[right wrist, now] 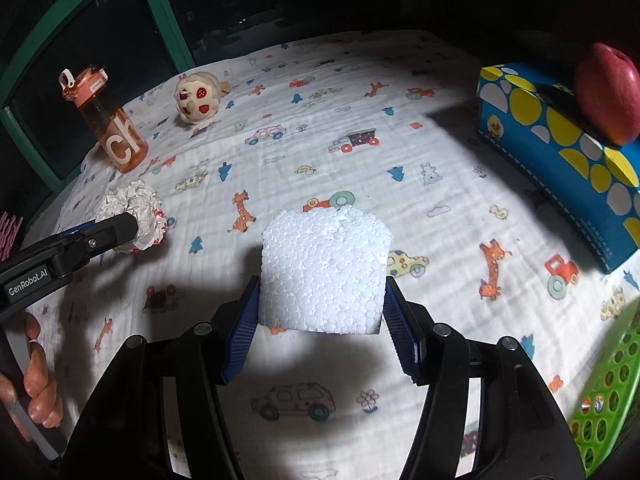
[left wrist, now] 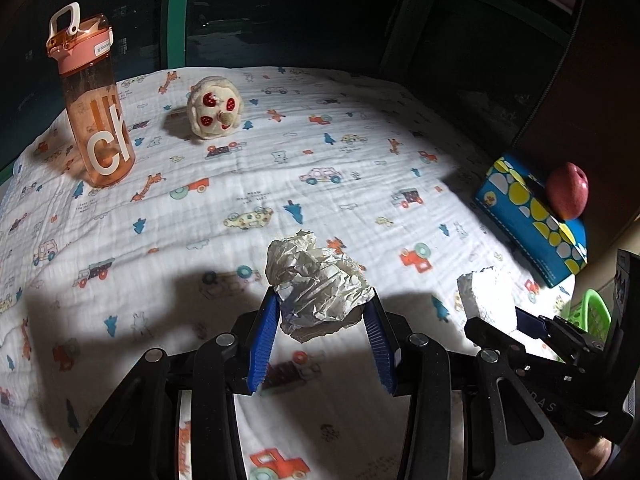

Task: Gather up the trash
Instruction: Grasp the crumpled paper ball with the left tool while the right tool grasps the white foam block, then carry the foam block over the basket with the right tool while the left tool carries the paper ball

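My left gripper (left wrist: 322, 300) is shut on a crumpled paper ball (left wrist: 316, 280) and holds it above the printed cloth. The ball also shows in the right wrist view (right wrist: 136, 216), with the left gripper (right wrist: 132, 220) around it. My right gripper (right wrist: 322, 292) is shut on a white foam block (right wrist: 324, 268), lifted off the cloth. The foam block (left wrist: 486, 294) also shows in the left wrist view at the right, held by the right gripper (left wrist: 496, 314). A green perforated basket (right wrist: 612, 392) stands at the lower right, its rim also in the left wrist view (left wrist: 592, 312).
An orange water bottle (left wrist: 94, 108) stands at the far left. A plush toy (left wrist: 214, 106) sits at the back. A blue tissue box (right wrist: 560, 152) with a red apple (right wrist: 608, 92) on it is at the right. The cartoon-print cloth (left wrist: 280, 184) covers the table.
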A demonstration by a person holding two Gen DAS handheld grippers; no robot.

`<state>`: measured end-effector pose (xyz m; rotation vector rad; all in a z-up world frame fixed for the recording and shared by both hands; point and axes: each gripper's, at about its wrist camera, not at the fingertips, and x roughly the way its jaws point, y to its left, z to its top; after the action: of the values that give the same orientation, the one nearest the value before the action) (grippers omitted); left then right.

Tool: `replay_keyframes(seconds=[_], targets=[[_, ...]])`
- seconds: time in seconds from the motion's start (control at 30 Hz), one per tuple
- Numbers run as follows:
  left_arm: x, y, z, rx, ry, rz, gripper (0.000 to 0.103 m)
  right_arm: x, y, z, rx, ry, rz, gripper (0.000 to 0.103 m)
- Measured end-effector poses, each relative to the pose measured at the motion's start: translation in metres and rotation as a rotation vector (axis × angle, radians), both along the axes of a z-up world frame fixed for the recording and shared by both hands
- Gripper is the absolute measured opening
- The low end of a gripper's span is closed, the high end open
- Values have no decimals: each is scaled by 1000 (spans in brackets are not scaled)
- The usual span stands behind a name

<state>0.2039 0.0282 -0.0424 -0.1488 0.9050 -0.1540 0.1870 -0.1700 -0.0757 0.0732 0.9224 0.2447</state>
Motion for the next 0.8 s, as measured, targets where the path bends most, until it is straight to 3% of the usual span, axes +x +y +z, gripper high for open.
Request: replay_keyframes(seconds=[0.8], targets=[[-63, -64, 16, -20, -26, -112, 42, -99, -70, 25, 45, -59, -111, 59]])
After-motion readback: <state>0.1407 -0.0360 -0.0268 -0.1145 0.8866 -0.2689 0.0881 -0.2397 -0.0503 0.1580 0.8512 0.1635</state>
